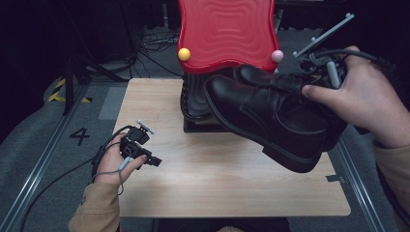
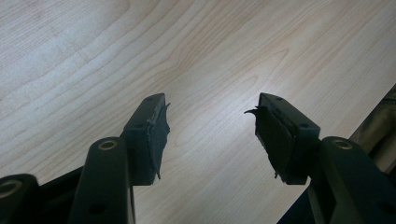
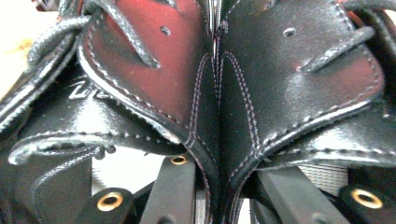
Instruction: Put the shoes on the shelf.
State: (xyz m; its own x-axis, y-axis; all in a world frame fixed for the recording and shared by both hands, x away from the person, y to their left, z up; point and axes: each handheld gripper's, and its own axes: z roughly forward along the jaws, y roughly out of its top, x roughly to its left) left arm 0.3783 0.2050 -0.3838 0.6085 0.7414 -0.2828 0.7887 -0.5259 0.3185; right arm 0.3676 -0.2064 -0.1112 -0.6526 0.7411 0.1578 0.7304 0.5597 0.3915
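Note:
A pair of black leather lace-up shoes hangs in the air over the right half of the wooden table (image 1: 212, 183). The nearer shoe (image 1: 270, 121) points down and left, and the second shoe (image 1: 258, 76) lies behind it. My right gripper (image 1: 304, 83) is shut on the two shoes' side walls (image 3: 217, 116), pinched together between its jaws (image 3: 219, 186). My left gripper (image 1: 154, 161) rests low at the table's left edge. It stands open (image 2: 210, 135) over bare wood, with nothing between its pads.
A red wavy panel (image 1: 227, 31) with a yellow ball (image 1: 183, 54) and a pink ball (image 1: 276, 56) stands at the table's far edge on a black ribbed base (image 1: 193, 99), just behind the shoes. Cables (image 1: 154, 43) lie on the floor beyond. A "4" mark (image 1: 80, 136) is left of the table.

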